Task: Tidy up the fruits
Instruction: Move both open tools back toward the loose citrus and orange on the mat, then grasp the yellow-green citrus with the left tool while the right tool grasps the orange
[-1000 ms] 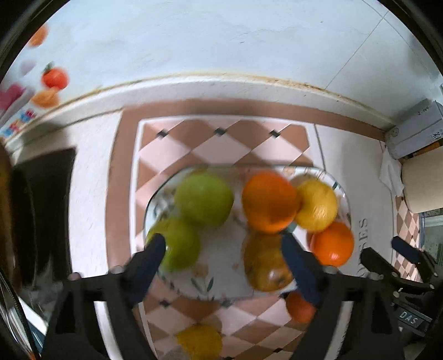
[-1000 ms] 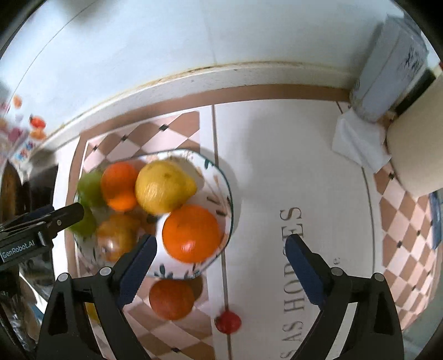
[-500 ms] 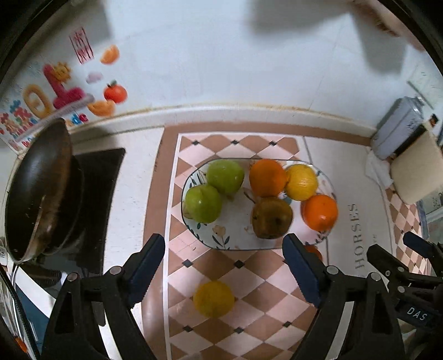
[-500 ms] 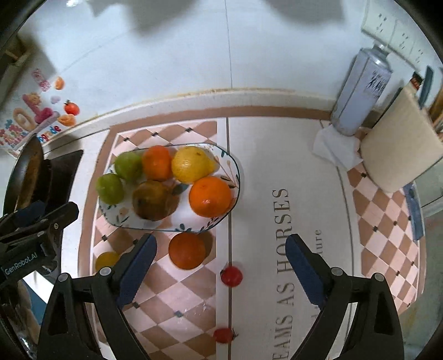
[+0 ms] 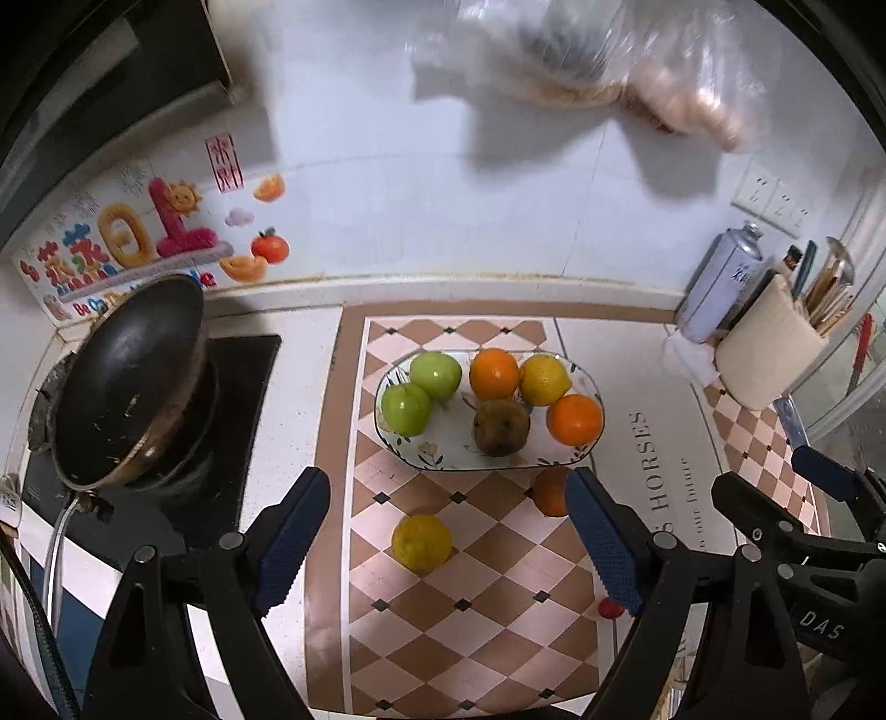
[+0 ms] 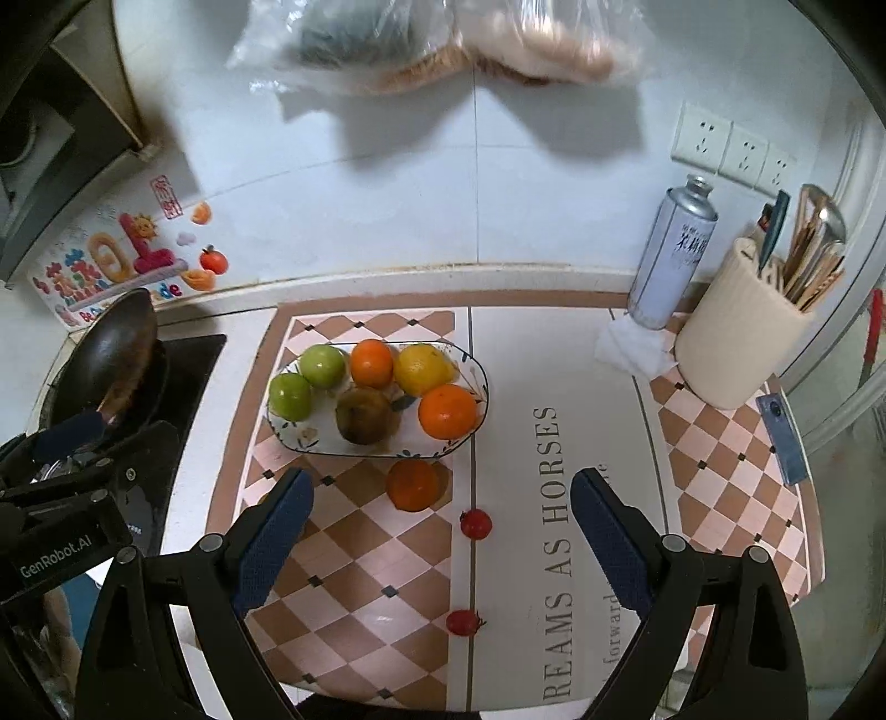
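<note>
An oval floral plate (image 5: 443, 457) (image 6: 310, 440) on the checkered mat holds two green apples (image 5: 407, 409), two oranges (image 5: 575, 420), a lemon (image 5: 544, 380) and a brown pear (image 5: 501, 426). Loose on the mat in front of it lie a yellow lemon (image 5: 421, 542), an orange (image 6: 412, 485) and two small red fruits (image 6: 475, 523) (image 6: 463, 622). My left gripper (image 5: 448, 545) is open and empty, high above the loose lemon. My right gripper (image 6: 440, 545) is open and empty, above the loose orange and red fruits.
A black wok (image 5: 124, 382) sits on the stove at the left. A spray can (image 6: 673, 255), a white cloth (image 6: 631, 346) and a cream utensil holder (image 6: 736, 343) stand at the back right. Plastic bags (image 6: 432, 44) hang on the wall above.
Both grippers have pulled back and up from the plate, so much more of the counter shows. The fruit has not moved.
</note>
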A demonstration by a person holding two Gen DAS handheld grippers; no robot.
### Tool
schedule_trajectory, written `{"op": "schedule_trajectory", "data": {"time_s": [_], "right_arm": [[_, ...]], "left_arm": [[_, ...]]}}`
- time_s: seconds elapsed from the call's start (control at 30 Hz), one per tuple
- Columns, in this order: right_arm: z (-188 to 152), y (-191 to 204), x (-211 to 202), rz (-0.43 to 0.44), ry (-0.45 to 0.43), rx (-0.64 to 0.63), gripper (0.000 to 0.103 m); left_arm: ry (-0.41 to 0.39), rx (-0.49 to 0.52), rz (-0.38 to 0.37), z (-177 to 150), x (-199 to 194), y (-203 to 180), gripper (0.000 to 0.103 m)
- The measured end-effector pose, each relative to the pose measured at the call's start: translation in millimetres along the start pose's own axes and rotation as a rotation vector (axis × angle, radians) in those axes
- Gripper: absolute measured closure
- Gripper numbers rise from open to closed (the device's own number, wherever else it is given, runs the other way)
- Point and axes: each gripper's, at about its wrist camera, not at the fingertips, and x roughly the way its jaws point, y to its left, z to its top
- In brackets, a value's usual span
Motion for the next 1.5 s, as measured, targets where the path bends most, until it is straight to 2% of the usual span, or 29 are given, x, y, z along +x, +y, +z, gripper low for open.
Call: {"op": "schedule_trajectory", "data": {"time_s": [0.13, 0.3, 0.47, 0.63, 0.67, 0.7, 0.77, 0.9, 0.97, 1.07, 1.23, 1.4, 1.43, 1.5], "right_arm": [[-8.7, 0.7, -19.3, 0.009, -0.018, 0.006, 0.007], [-13.3, -0.2, -32.2, 0.016, -0.033, 0.018, 0.007], [-13.1, -6.2, -20.4, 0.044, -0.003, 0.051, 0.007], [-14.4, -21.3, 34.4, 0.108, 0.112, 0.098, 0.007], [-15.8, -23.9, 48.0, 0.114, 0.134, 0.106, 0.007], [-17.4, -26.4, 64.6, 0.118, 0.163, 0.115, 0.007], [-20.0, -28.6, 93.7, 0.127, 0.202, 0.125, 0.007], [-21.7, -24.0, 160.3, 0.153, 0.294, 0.137, 0.008], [-22.7, -17.7, 187.0, 0.162, 0.326, 0.133, 0.011], [-23.0, -7.6, 227.2, 0.151, 0.372, 0.113, 0.013], [-25.3, 4.3, 266.6, 0.126, 0.414, 0.075, 0.02], [-30.6, 7.4, 285.3, 0.159, 0.436, 0.073, 0.044], [-30.8, 7.4, 287.7, 0.175, 0.436, 0.077, 0.045], [-30.4, 8.9, 288.3, 0.179, 0.434, 0.066, 0.046]], "left_arm": [[-0.038, 0.009, 0.008, -6.7, -17.8, -0.7, 0.016], [-0.047, 0.002, 0.005, -13.2, -26.9, 1.2, 0.016], [-0.015, -0.008, -0.001, -16.2, -17.3, 3.4, 0.016], [0.09, -0.045, -0.015, -20.0, 22.3, 11.7, 0.014], [0.114, -0.048, 0.002, -21.5, 33.3, 13.9, 0.005], [0.146, -0.056, 0.02, -23.1, 48.5, 18.0, 0.003], [0.205, -0.082, 0.04, -27.6, 72.8, 25.4, 0.003], [0.331, -0.168, 0.016, -38.5, 122.1, 42.7, 0.003], [0.385, -0.201, 0.005, -44.5, 144.1, 46.9, 0.003], [0.467, -0.256, -0.026, -53.9, 175.3, 50.7, 0.003], [0.545, -0.261, -0.011, -63.8, 211.7, 45.9, 0.003], [0.584, -0.221, -0.02, -70.7, 228.5, 34.0, 0.003], [0.581, -0.213, -0.026, -71.3, 230.2, 31.5, 0.005], [0.566, -0.184, -0.03, -72.3, 231.7, 25.3, 0.025]]}}
